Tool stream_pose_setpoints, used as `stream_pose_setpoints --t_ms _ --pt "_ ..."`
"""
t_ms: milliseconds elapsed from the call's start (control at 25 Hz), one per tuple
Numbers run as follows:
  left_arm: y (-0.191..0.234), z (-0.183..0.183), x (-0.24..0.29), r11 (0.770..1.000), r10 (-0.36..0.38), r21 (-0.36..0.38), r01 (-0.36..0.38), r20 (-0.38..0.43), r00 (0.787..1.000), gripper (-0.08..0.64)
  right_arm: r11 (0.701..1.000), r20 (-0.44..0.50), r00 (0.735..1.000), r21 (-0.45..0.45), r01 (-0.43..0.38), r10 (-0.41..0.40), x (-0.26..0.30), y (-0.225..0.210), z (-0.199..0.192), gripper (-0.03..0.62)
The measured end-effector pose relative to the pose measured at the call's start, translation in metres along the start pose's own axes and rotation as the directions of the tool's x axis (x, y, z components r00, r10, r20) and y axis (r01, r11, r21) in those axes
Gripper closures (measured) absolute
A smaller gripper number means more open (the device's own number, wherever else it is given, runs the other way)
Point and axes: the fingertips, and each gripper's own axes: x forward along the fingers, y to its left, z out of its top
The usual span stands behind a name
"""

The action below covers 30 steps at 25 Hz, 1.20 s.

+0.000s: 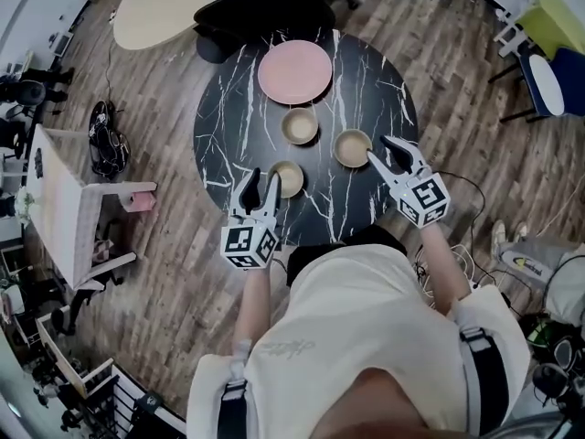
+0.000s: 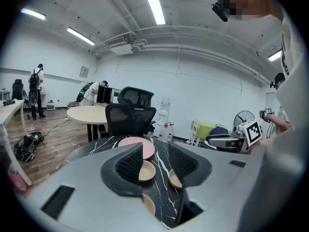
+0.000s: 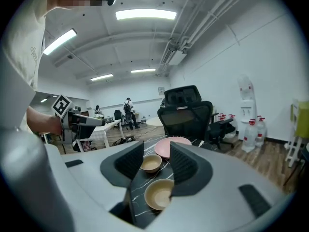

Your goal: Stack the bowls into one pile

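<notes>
Three tan bowls sit apart on the round black marble table [image 1: 366, 62]: a far one [image 1: 300, 125], a right one [image 1: 352, 147] and a near left one [image 1: 289, 178]. My left gripper [image 1: 260, 190] stands open beside the near left bowl [image 2: 148, 204], holding nothing. Open and empty too, my right gripper [image 1: 388, 149] hovers just right of the right bowl [image 3: 157, 194]. The far bowl [image 3: 151, 163] shows between the right jaws, further off. In the left gripper view the far bowl [image 2: 146, 170] and the right bowl [image 2: 175, 179] lie ahead.
A pink plate [image 1: 294, 71] lies at the table's far side. A black office chair [image 1: 265, 7] stands behind it, with a beige round table [image 1: 155, 7] beyond. A white desk [image 1: 59, 208] is on the left, over wood flooring.
</notes>
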Motion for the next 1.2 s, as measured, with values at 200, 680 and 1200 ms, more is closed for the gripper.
stream_pose_setpoints --t_ms 200,680,1200 --pt "0.003 -0.005 0.009 0.999 0.036 -0.016 -0.037 -0.018 0.999 0.379 1.000 -0.045 0.999 -0.004 -0.011 0.010 0.013 -0.015 -0.017 0.431" --pt "0.014 -0.015 0.011 0.997 0.060 -0.046 -0.062 -0.048 0.997 0.379 0.996 -0.138 0.986 0.003 -0.090 0.090 0.053 -0.004 -0.038 0.433" --pt "0.043 -0.031 0.008 0.996 0.038 -0.074 -0.043 -0.061 0.997 0.379 0.990 -0.302 0.949 -0.074 -0.120 0.092 0.130 0.006 -0.064 0.446"
